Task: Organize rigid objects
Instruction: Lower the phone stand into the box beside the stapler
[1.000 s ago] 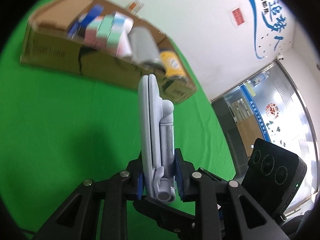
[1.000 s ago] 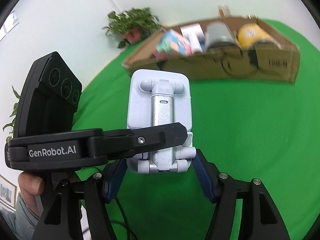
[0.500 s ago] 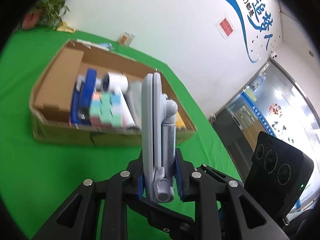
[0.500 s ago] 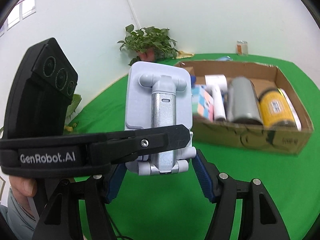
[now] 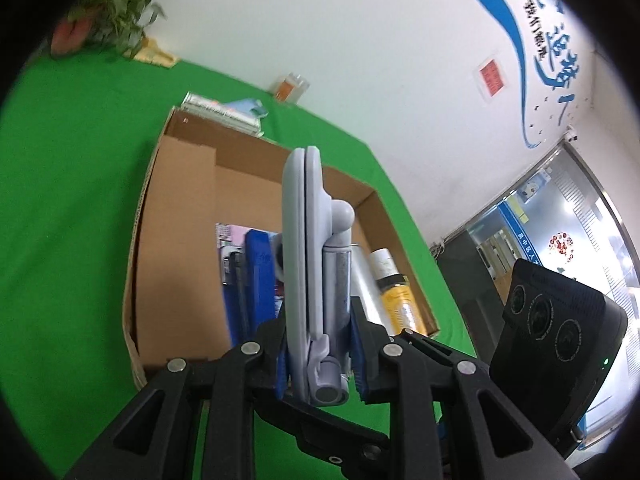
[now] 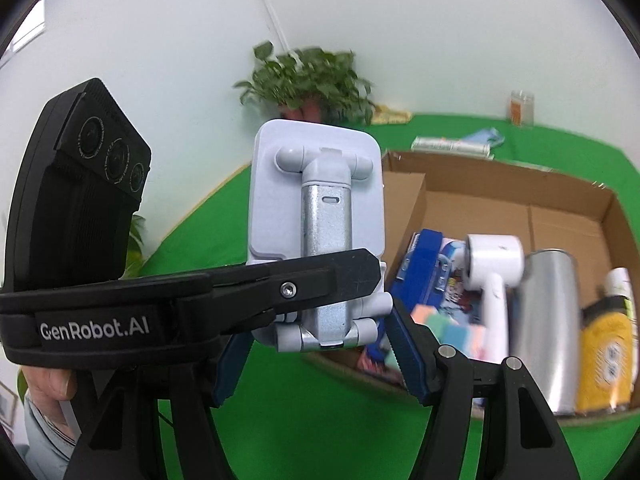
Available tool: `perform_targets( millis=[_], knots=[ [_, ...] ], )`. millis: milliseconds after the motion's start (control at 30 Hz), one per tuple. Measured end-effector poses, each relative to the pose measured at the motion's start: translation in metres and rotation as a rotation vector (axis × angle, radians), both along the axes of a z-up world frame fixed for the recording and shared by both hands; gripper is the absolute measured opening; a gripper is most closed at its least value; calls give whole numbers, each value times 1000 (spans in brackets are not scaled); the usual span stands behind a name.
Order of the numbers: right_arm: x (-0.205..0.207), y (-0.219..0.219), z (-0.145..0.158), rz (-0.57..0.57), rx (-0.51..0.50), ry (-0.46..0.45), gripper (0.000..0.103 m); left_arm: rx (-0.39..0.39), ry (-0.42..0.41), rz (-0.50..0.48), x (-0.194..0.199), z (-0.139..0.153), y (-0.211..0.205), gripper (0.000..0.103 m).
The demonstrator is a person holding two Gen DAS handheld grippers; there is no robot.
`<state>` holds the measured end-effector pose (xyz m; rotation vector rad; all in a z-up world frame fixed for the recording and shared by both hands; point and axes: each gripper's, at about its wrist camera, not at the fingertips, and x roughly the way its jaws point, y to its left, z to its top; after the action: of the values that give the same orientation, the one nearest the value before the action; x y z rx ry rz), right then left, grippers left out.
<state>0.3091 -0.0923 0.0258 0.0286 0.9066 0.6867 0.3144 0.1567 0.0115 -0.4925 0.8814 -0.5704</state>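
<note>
Phone stand [image 5: 306,248], folded flat, is up in the air above the near edge of the cardboard box [image 5: 176,184], not yet inside it. The box sits on the green desk [image 5: 72,200].

The left gripper [image 5: 320,354] has its jaws nearly closed, pinching the stand's lower end across its thin side. The stand's long axis runs straight out along the fingers, pointing ahead and down into the box.

From this gripper, the box's bare cardboard floor [image 5: 176,280] lies ahead and to the left of the stand. A blue case [image 5: 258,280] lies just left of the stand's line. A silver can [image 6: 548,320] and a yellow bottle [image 6: 608,352] fill the right end, with a white handheld device [image 6: 494,264] beside the can.

The right gripper [image 6: 320,344] stands about half open, with its pads flanking the stand's broad face at the bottom. One pad is hidden behind the left gripper's finger, so I cannot tell whether it grips. From this side the box lies to the right of the stand.

The free space lies to the left, so I judge that the drop calls for a shift that way, flat and lengthwise.
</note>
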Motion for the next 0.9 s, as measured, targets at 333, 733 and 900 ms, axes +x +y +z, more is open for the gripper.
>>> perform_targets(
  millis=[333,733,900],
  knots=[
    [66,30,-53,-40,4,236,64,12,192,24,55,-51,26,38],
    [-42,-39,-11,-152,-122,-308,102,578,-403,428,-100,13,-31,103],
    [-87,-96,-34,-285,-254,-360,102,617,-404,480,-155,-2,-78,103]
  ],
)
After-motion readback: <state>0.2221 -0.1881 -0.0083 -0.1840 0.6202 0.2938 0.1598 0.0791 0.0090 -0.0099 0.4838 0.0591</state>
